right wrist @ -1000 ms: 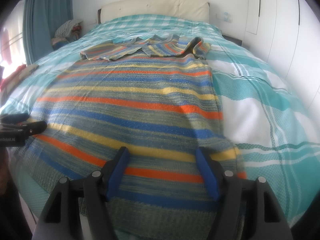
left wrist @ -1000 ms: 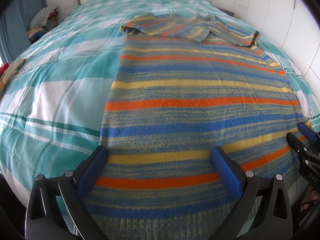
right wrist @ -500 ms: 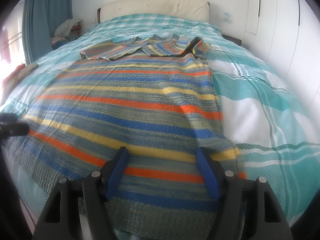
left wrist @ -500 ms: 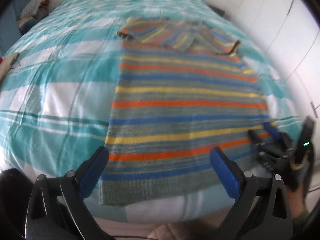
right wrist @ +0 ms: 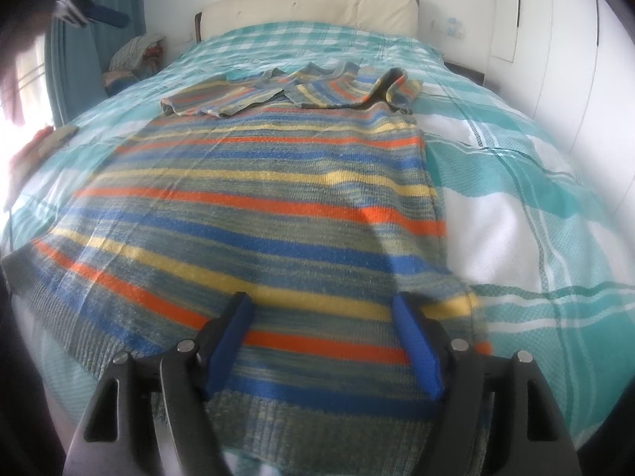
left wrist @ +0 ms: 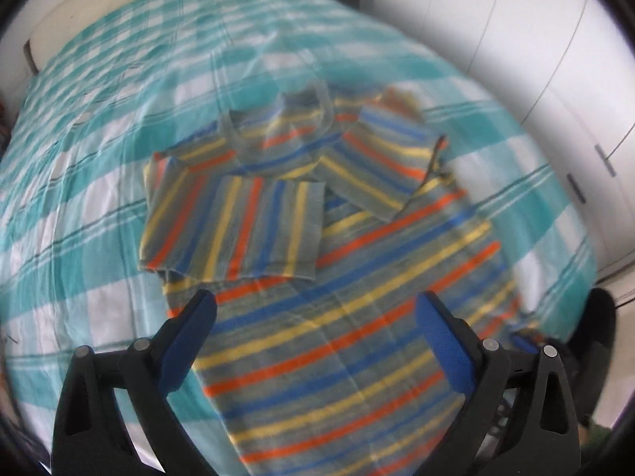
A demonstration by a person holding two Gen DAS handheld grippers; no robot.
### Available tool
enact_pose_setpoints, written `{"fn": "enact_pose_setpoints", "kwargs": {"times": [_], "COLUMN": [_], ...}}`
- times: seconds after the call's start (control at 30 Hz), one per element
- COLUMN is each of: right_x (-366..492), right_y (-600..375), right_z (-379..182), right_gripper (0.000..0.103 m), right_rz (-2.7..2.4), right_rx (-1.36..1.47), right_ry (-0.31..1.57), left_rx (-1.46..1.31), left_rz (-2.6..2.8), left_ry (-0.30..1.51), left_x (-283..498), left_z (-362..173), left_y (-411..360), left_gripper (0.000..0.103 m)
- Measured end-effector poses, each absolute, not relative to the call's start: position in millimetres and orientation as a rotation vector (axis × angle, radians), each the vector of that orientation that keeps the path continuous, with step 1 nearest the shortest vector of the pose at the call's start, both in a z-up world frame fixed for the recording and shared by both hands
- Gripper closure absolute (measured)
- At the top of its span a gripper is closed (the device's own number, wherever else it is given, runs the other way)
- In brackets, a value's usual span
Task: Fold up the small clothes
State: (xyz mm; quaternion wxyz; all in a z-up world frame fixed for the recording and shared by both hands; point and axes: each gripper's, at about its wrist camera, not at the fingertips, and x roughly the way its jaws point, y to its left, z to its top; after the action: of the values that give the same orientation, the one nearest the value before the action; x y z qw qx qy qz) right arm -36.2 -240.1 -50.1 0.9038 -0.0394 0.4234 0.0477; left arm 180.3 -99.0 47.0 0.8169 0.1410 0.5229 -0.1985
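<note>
A striped knit sweater [right wrist: 254, 214] in grey, orange, blue and yellow lies flat on the bed, both sleeves folded across its chest. In the left wrist view the sweater [left wrist: 337, 341] is seen from high above, with the left sleeve [left wrist: 234, 230] and the collar [left wrist: 278, 131] beyond it. My left gripper [left wrist: 317, 325] is open and empty, held in the air over the sweater's body. My right gripper [right wrist: 321, 337] is open and empty, low over the hem near the sweater's right bottom corner. The left gripper also shows in the right wrist view [right wrist: 95, 12], raised at the top left.
The bed has a teal and white checked cover [right wrist: 535, 214] and a cream headboard [right wrist: 309, 8]. White wardrobe doors [left wrist: 516, 39] run along the right side. A pile of clothes [right wrist: 135, 55] and a teal curtain [right wrist: 67, 63] stand at the far left.
My left gripper has risen from the hem's left corner and swung up and forward, now looking down on the folded sleeves. My right gripper has barely moved.
</note>
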Motion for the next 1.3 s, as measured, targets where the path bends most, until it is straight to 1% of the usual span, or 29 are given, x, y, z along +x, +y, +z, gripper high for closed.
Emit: {"fn": "enact_pose_setpoints", "kwargs": {"times": [0.07, 0.17, 0.2, 0.23, 0.3, 0.33, 0.37, 0.43, 0.5, 0.57, 0.63, 0.7, 0.8, 0.87, 1.0, 1.13, 1.23, 1.3], "right_x": [-37, -38, -40, -41, -41, -40, -40, -40, -39, -39, -39, -38, -38, -38, -40, -41, -41, -40], "right_y": [-240, -238, -235, -234, -235, -234, -235, -234, -234, -234, -234, -235, -233, -231, -228, -228, -228, -230], "right_z": [-50, -50, -50, -50, -50, -51, -51, -51, -51, -51, -52, -52, -53, -53, -53, -54, -54, -49], "right_gripper": [0.03, 0.029, 0.028, 0.028, 0.028, 0.028, 0.028, 0.027, 0.027, 0.027, 0.027, 0.027, 0.026, 0.025, 0.025, 0.025, 0.025, 0.025], "right_rz": [0.098, 0.101, 0.101, 0.102, 0.103, 0.103, 0.102, 0.102, 0.102, 0.102, 0.101, 0.1, 0.097, 0.094, 0.089, 0.089, 0.094, 0.105], "right_rx": [-0.082, -0.088, -0.091, -0.093, -0.095, -0.095, -0.095, -0.097, -0.099, -0.098, -0.099, -0.1, -0.105, -0.107, -0.111, -0.116, -0.116, -0.112], "right_ry": [0.876, 0.872, 0.871, 0.87, 0.869, 0.869, 0.868, 0.867, 0.868, 0.866, 0.865, 0.865, 0.864, 0.863, 0.86, 0.855, 0.858, 0.881], "left_rx": [0.372, 0.473, 0.496, 0.493, 0.367, 0.316, 0.284, 0.167, 0.032, -0.133, -0.263, -0.336, -0.368, -0.392, -0.441, -0.448, -0.44, -0.417], "left_rz": [-0.399, -0.384, -0.373, -0.367, -0.384, -0.373, -0.356, -0.338, -0.275, -0.188, -0.045, 0.12, 0.282, 0.292, 0.303, 0.319, 0.327, 0.363], "left_ry": [1.107, 1.098, 1.097, 1.107, 1.122, 1.114, 1.111, 1.111, 1.046, 0.985, 0.936, 0.913, 0.941, 0.983, 1.024, 1.039, 1.022, 1.018], "left_x": [193, 208, 212, 215, 221, 223, 225, 231, 234, 234, 230, 223, 208, 201, 196, 194, 190, 183], "left_z": [13, -24, -35, -45, -48, -44, -39, -23, 6, 32, 46, 48, 31, 11, -24, -43, -44, -39], "left_y": [-114, -129, -131, -130, -116, -107, -98, -70, -24, 40, 107, 170, 232, 248, 249, 247, 248, 248], "left_gripper": [0.005, 0.006, 0.008, 0.015, 0.027, 0.057, 0.099, 0.099, 0.099, 0.1, 0.1, 0.1, 0.1, 0.1, 0.1, 0.1, 0.095, 0.086]}}
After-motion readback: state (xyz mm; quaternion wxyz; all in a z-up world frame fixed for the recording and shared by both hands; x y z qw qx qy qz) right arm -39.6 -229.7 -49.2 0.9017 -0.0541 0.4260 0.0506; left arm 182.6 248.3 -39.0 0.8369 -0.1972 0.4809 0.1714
